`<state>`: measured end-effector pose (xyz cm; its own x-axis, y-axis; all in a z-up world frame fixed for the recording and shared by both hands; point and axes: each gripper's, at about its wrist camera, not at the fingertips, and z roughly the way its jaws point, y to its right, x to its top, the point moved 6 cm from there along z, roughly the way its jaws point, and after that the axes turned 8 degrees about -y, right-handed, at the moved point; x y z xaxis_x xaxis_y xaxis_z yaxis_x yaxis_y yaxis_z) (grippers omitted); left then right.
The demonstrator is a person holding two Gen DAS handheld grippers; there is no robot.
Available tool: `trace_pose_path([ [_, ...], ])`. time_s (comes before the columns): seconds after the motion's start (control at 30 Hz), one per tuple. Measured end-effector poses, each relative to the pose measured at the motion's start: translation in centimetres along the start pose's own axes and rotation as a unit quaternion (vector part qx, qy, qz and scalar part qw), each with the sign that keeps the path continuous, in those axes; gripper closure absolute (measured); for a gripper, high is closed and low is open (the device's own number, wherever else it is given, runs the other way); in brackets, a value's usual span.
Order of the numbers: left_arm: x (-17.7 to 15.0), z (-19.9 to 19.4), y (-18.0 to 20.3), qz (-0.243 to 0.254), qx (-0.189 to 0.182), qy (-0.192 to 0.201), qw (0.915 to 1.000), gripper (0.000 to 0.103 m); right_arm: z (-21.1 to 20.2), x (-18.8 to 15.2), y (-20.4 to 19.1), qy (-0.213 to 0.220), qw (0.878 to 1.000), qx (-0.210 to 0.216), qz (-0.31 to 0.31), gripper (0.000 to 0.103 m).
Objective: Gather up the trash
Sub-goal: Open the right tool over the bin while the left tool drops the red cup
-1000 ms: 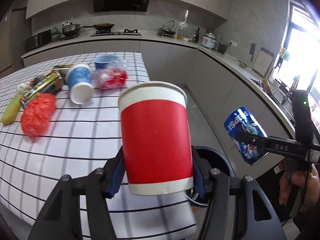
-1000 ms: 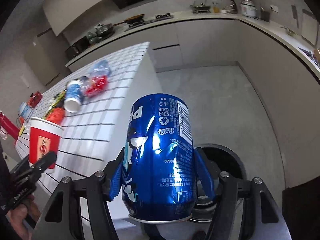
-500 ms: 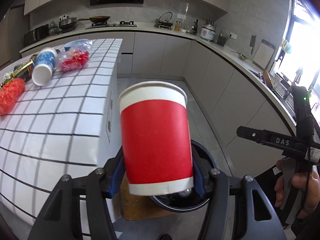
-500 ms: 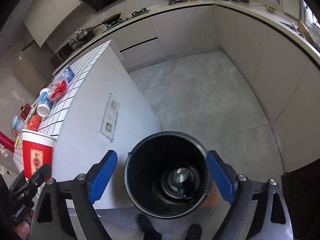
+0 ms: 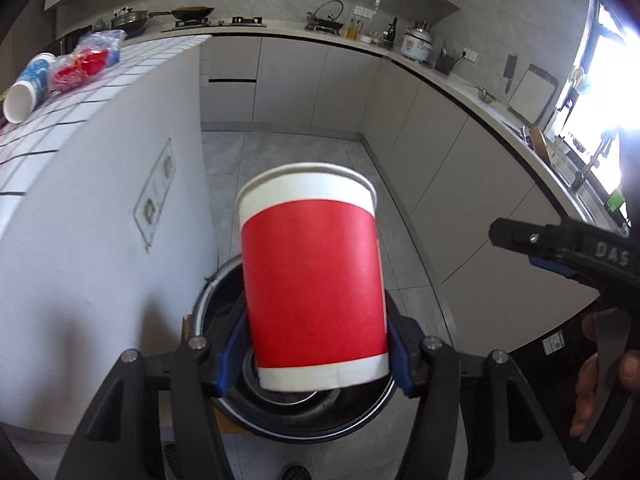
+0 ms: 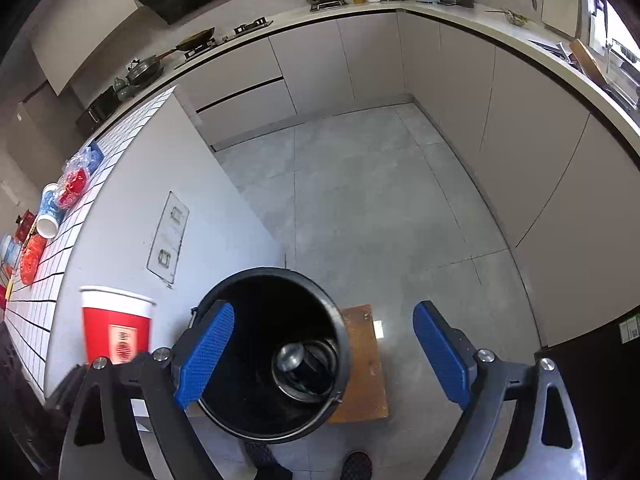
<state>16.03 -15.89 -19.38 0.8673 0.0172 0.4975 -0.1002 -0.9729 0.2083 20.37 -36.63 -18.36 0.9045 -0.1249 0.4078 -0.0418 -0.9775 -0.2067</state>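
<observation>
My left gripper [image 5: 314,354] is shut on a red paper cup [image 5: 312,280] with white bands, held upright right above the black trash bin [image 5: 216,296]. The cup also shows in the right wrist view [image 6: 116,326], left of the bin [image 6: 276,288]. My right gripper [image 6: 320,354] is open and empty over the bin, blue pads [image 6: 206,354] wide apart. A metal can [image 6: 296,356] lies at the bin's bottom. The right gripper also shows in the left wrist view [image 5: 560,248] at the right.
The tiled island [image 6: 132,200] stands left of the bin, with a blue cup [image 5: 26,88], a red-and-blue plastic bag [image 5: 86,60] and an orange mesh [image 6: 32,258] on top. A wooden board [image 6: 364,364] lies under the bin. Grey cabinets [image 6: 540,160] line the far and right sides.
My left gripper has carried the red cup from beside the island to right over the bin. My right gripper, open since dropping the can, has shifted slightly right of the bin.
</observation>
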Motion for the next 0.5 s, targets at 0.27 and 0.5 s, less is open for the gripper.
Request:
trace_pose_path([
  [0.27, 1.5, -2.2, 0.0, -0.002, 0.031, 0.016, 0.9994, 0.016, -1.8, 0.8, 2.8, 0.017, 0.999, -0.004, 0.034, 0.001],
  [0.5, 2.6, -4.1, -0.6, 0.001, 0.053, 0.029, 0.9982, 0.016, -3.5, 1.8, 1.6, 0.035, 0.999, 0.013, 0.037, 0.001],
])
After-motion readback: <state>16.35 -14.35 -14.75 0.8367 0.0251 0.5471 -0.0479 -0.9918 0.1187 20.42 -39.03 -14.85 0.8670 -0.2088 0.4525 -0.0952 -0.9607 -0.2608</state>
